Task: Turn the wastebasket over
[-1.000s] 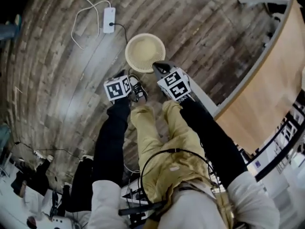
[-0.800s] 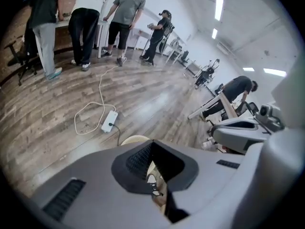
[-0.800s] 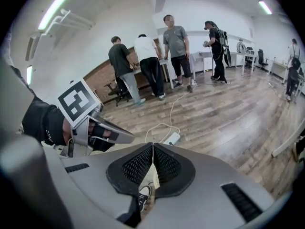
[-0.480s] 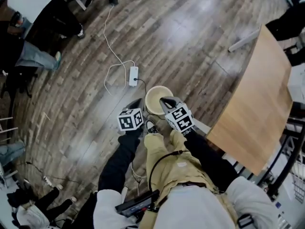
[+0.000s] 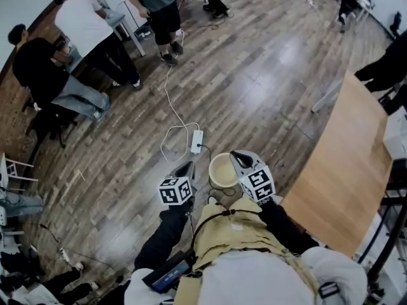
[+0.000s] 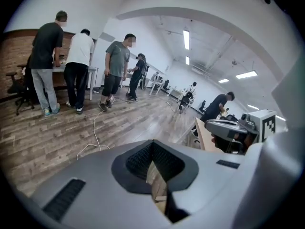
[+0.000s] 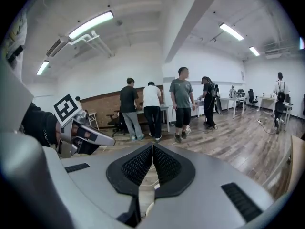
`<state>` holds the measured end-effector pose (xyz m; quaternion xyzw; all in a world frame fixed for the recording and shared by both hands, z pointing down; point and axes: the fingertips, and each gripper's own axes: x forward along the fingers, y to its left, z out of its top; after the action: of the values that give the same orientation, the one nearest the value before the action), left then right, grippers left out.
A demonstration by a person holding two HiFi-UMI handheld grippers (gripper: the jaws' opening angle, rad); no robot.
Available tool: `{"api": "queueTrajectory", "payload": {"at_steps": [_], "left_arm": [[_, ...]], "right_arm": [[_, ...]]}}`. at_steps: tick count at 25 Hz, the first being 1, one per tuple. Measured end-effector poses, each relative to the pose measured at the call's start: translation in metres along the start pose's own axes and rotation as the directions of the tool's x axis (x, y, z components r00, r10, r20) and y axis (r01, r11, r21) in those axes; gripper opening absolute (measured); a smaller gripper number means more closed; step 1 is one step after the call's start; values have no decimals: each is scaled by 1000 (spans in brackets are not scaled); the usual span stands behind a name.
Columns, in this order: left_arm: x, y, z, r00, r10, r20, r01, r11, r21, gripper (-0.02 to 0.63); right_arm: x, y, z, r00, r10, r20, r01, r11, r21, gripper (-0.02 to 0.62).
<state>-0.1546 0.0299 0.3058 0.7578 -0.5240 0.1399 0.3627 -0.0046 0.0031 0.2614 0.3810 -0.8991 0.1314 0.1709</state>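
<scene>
Now your left tool (image 5: pixel 185 169) and right tool (image 5: pixel 240 159) have lifted clear above the wastebasket (image 5: pixel 222 171), both pinched closed and empty. It stands mouth-up, so the turn looks done.

Left grey two-jaw gripper (image 5: pixel 186 168): just left of the cream round wastebasket (image 5: pixel 214 173). Right grey two-jaw gripper (image 5: pixel 239 155): by its right edge, contact unclear. Both have pads pressed together with nothing between and point forward, tilted down. Both arms are black-sleeved: left forearm (image 5: pixel 164 232), right forearm (image 5: pixel 284 224).
</scene>
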Motion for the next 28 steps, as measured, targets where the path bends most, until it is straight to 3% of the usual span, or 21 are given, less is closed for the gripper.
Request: {"api": "queueTrajectory", "payload": {"at_steps": [5, 13, 18, 21, 26, 28], "left_arm": [[-18, -3, 42, 994, 29, 108, -28, 999, -19, 2], [-21, -39, 121, 960, -3, 280, -13, 998, 54, 2], [-32, -67, 154, 932, -42, 360, -18, 987, 162, 2], [-48, -82, 184, 896, -52, 440, -51, 975, 219, 2], [-81, -100, 232, 805, -75, 589, -123, 949, 289, 2], [-87, -103, 242, 787, -79, 612, -142, 942, 305, 2]], "right_arm": [[0, 2, 59, 994, 2, 106, 2, 999, -38, 23], [5, 8, 134, 975, 23, 219, -6, 997, -79, 23], [-7, 10, 181, 951, 29, 308, 13, 991, -135, 21], [-21, 7, 215, 921, 11, 390, 56, 985, -161, 21], [-43, 6, 258, 863, 4, 506, 98, 980, -174, 21], [-45, 6, 263, 854, 3, 520, 104, 979, -176, 21]]}}
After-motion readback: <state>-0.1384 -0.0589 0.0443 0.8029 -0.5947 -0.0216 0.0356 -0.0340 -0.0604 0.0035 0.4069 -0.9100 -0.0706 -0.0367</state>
